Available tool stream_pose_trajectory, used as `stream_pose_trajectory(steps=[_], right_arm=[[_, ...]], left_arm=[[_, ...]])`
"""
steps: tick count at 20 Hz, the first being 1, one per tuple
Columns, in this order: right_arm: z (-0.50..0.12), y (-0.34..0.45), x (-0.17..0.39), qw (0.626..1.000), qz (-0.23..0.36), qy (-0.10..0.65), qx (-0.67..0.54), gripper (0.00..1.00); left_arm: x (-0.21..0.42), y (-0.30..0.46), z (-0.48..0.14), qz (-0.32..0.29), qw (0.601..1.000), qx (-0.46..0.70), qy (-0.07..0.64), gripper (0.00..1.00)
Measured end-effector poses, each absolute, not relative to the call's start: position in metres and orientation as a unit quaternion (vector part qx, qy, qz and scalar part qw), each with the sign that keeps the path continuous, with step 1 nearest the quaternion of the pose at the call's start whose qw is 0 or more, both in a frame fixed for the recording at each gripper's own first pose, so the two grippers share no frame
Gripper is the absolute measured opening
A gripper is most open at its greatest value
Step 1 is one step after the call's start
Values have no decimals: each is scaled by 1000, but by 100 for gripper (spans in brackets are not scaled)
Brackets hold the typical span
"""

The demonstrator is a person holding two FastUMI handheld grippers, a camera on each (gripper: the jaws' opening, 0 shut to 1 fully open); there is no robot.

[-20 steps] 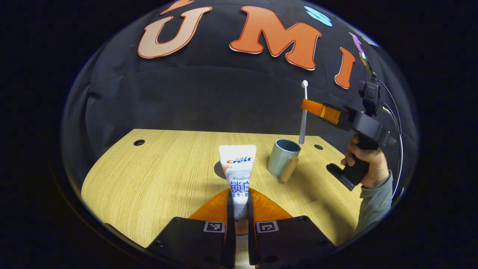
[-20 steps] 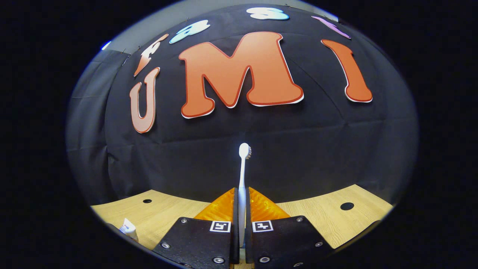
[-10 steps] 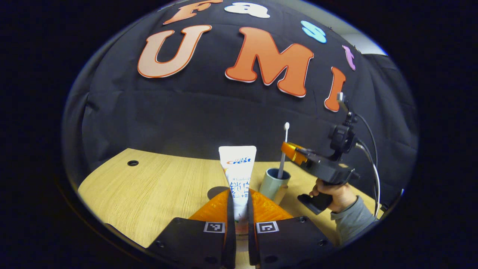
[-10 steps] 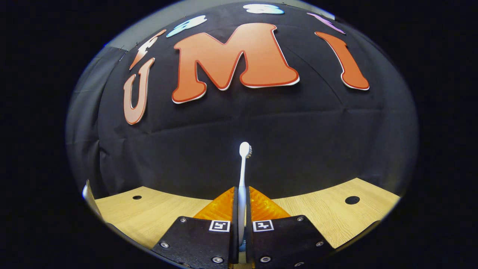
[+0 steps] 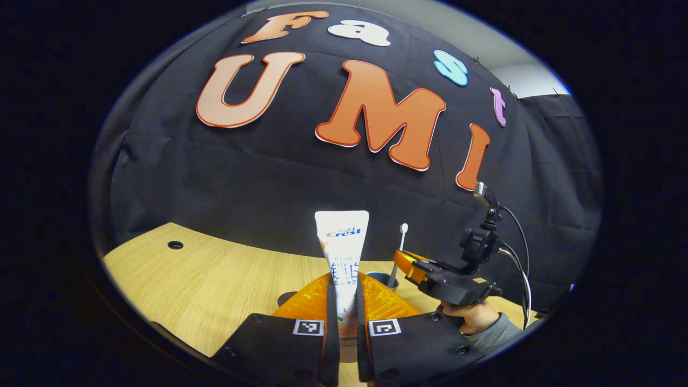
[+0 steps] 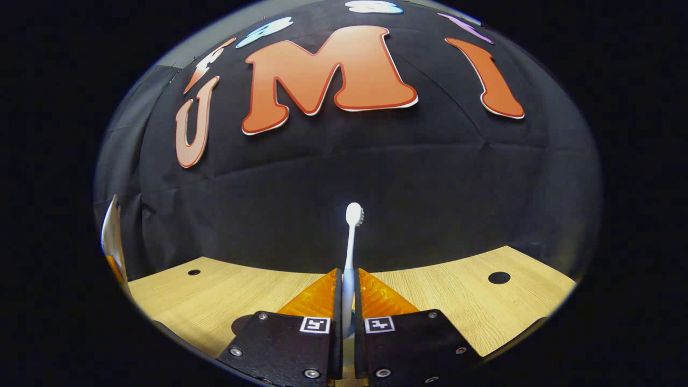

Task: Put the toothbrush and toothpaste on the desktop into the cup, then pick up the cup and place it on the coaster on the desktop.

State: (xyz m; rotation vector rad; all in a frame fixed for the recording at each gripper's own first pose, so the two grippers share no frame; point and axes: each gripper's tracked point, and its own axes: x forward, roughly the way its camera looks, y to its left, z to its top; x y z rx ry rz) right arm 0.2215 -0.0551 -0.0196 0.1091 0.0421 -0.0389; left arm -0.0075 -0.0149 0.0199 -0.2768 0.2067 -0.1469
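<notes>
My right gripper [image 6: 348, 301] clamps the white toothbrush [image 6: 351, 242] upright, its handle dipping into the cup [image 5: 382, 279]; my left gripper [image 5: 344, 306] pinches the toothpaste tube [image 5: 342, 258] aloft. Next, I judge: release the brush, then lower the tube in

From my station I see a light wood-grain tabletop [image 5: 215, 285] running up to the black cloth wall. It has round dark holes near its far edge: one at the far left in the left gripper view [image 5: 174, 245], and two in the right gripper view, one on the left [image 6: 194, 272] and one on the right [image 6: 499, 278]. A grey-blue cup [image 5: 382, 278] stands on the tabletop; I can make out little more than its rim. A dark round patch [image 5: 287, 299] lies on the wood nearby; I cannot tell what it is.
</notes>
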Motion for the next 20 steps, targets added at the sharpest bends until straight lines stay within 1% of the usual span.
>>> stream_pose_trajectory(steps=[1, 5, 7, 9, 10, 11, 12, 13, 14, 16, 20], right_arm=[[-19, -55, 217, 998, -18, 23, 53, 9], [-23, -55, 202, 998, -12, 36, 43, 12], [-25, -58, 192, 998, -14, 46, 36, 17], [-26, -64, 180, 998, -19, 52, 35, 29], [-27, -65, 173, 998, -20, 55, 37, 38], [-26, -68, 164, 997, -21, 57, 40, 41], [-24, -70, 156, 997, -20, 57, 45, 47], [-23, -72, 147, 997, -19, 56, 50, 51], [-23, -75, 138, 997, -21, 57, 53, 56], [-24, -85, 124, 996, -30, 60, 60, 61], [-28, -100, 94, 995, -43, 68, 54, 61]], left_arm=[[-5, -15, 22, -73, 981, -146, 102, 17], [3, -19, 29, -67, 984, -143, 85, 16], [10, -29, 39, -70, 985, -140, 72, 16], [17, -35, 43, -70, 985, -145, 65, 16], [21, -38, 44, -73, 984, -150, 65, 16], [25, -38, 46, -71, 983, -159, 62, 16], [28, -39, 44, -72, 981, -169, 61, 16], [32, -42, 43, -73, 979, -178, 61, 16], [36, -43, 41, -72, 979, -183, 59, 16], [45, -47, 39, -67, 979, -185, 57, 16], [62, -65, 34, -71, 979, -187, 52, 17]])
